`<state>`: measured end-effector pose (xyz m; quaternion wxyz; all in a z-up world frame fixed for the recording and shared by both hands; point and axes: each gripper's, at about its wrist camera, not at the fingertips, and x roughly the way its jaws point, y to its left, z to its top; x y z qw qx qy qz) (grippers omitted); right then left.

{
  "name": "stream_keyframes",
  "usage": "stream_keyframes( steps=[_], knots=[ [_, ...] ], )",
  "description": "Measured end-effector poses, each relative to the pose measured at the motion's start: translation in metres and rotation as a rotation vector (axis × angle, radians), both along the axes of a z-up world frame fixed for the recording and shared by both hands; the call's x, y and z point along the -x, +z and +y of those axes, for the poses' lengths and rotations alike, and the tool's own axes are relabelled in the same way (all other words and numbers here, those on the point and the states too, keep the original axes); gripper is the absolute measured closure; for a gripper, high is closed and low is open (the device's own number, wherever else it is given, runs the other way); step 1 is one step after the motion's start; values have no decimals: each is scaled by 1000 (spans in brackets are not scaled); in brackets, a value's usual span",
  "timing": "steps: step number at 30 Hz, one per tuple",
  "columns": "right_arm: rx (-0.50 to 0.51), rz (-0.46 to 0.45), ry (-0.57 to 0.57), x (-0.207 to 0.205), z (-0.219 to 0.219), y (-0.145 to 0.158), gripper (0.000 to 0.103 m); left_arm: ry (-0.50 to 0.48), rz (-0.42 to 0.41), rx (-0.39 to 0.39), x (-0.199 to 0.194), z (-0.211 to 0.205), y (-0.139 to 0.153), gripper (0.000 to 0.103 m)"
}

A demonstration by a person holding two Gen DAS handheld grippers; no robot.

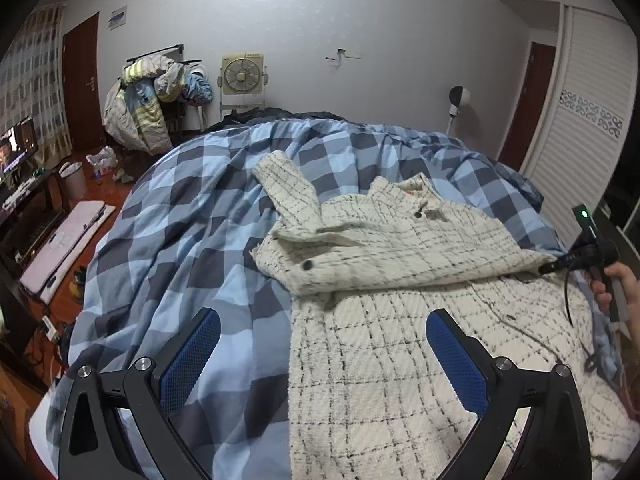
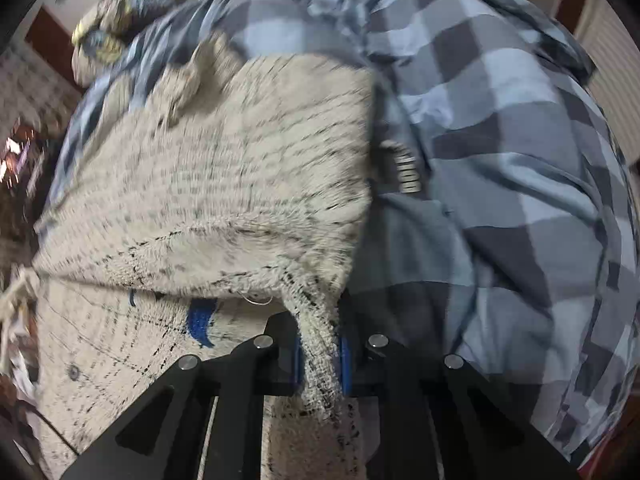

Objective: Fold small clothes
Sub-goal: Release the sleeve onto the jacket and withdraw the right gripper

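A cream jacket with thin black checks (image 1: 400, 248) lies on a blue checked duvet (image 1: 192, 208), its upper part folded down over its lower part and one sleeve (image 1: 288, 184) reaching away. My left gripper (image 1: 324, 320) stands open just above the jacket's left edge, nothing between its blue pads (image 1: 192, 360). My right gripper (image 1: 554, 267), held by a hand (image 1: 616, 284), meets the jacket's right edge. In the right wrist view my right gripper (image 2: 320, 360) is shut on a pinched strip of the jacket (image 2: 248, 168), which is blurred there.
The bed fills the near space. Beyond its far end stand a rack heaped with clothes (image 1: 156, 100) and a box fan (image 1: 242, 76). A slatted wardrobe (image 1: 580, 120) is at the right. At the left, a lit screen (image 1: 18, 148) and a waste bin (image 1: 74, 178) are on the floor.
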<state>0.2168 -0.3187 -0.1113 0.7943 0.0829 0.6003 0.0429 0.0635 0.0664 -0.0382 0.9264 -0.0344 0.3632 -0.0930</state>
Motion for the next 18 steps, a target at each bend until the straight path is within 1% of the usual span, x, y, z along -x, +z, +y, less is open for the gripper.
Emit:
stream_keyframes(
  steps=[1, 3, 4, 5, 6, 7, 8, 9, 10, 11, 13, 15, 16, 17, 18],
  knots=[
    [-15, -5, -24, 3, -9, 2, 93, 5, 5, 8, -2, 2, -1, 0],
    [-34, -2, -76, 5, -27, -7, 93, 8, 13, 14, -4, 3, -2, 0],
    [-23, 11, -99, 5, -34, -13, 93, 8, 14, 10, -5, 3, -3, 0],
    [-24, 34, -126, 2, -44, -26, 93, 9, 15, 2, -6, 2, -4, 0],
    [-66, 56, -139, 3, -51, -35, 93, 12, 16, -10, -7, 1, -5, 0],
    [-117, 70, -148, 4, -58, -40, 86, 15, 17, -21, -7, 1, -6, 0],
    [-173, 75, -175, 6, -68, -43, 70, 18, 19, -33, -8, 0, -6, 0],
    [-201, 75, -205, 9, -77, -41, 60, 22, 22, -42, -9, 1, -7, 0],
    [-212, 66, -225, 13, -85, -36, 45, 27, 25, -49, -10, 3, -8, 0],
    [-227, 41, -228, 16, -92, -26, 41, 30, 27, -52, -11, 4, -9, 0],
    [-227, -4, -201, 22, -97, -5, 41, 41, 36, -58, -17, 8, -10, 0],
    [-162, -44, -158, 26, -93, 18, 41, 47, 40, -61, -21, 10, -10, 0],
    [-132, -60, -136, 29, -88, 28, 39, 43, 44, -65, -24, 8, -10, 0],
    [-101, -70, -112, 31, -81, 38, 39, 35, 48, -71, -26, 7, -11, 0],
    [-76, -58, -82, 33, -75, 46, 39, 21, 50, -81, -30, 3, -11, 0]
  ],
)
